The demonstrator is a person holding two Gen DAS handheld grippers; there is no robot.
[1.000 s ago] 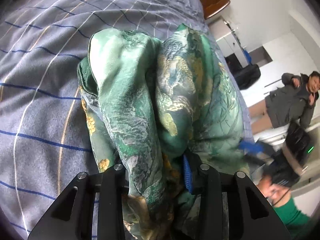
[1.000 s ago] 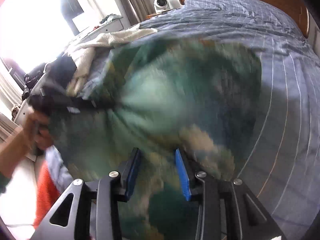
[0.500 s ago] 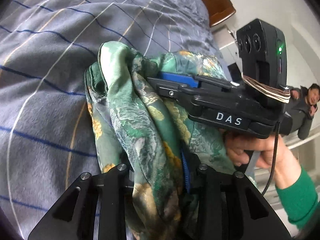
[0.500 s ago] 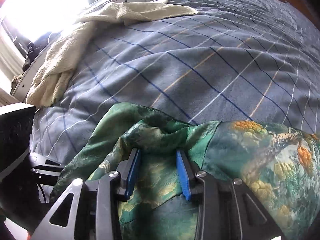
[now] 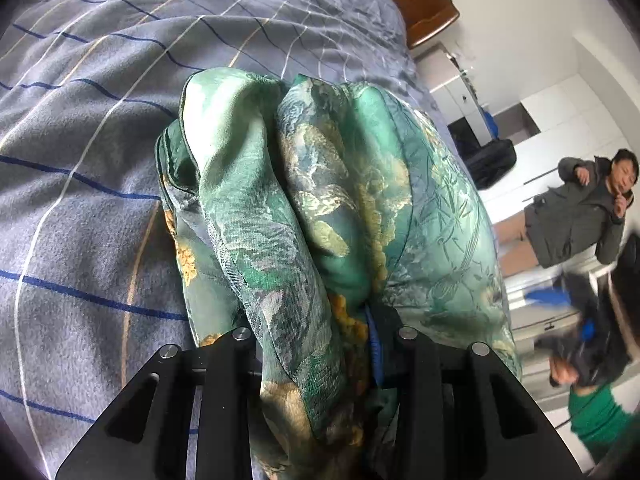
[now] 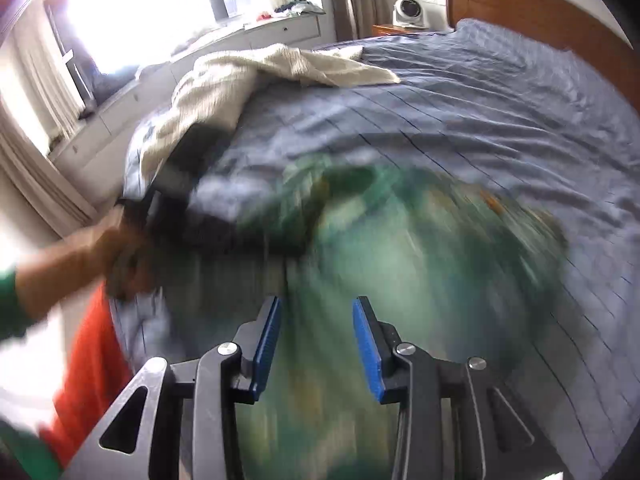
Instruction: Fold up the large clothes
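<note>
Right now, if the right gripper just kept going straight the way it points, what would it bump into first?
Most likely the green patterned garment, which fills the blurred view just ahead of the right gripper; the blue checked bedcover lies beyond. Blur hides the depth.

Green patterned garment (image 6: 400,248) motion-blurred throughout right wrist view

Bright window (image 6: 120,20), wood headboard (image 6: 540,4), white walls (image 5: 520,8).

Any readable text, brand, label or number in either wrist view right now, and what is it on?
None readable in either view.
Green patterned silky garment: woven landscape motifs only, no lettering.
Blue-grey checked bed cover: lines only.
Right gripper, seen from the left wrist: motion-blurred, any marking unreadable.
Small white device by the wooden headboard: too small to tell.
</note>
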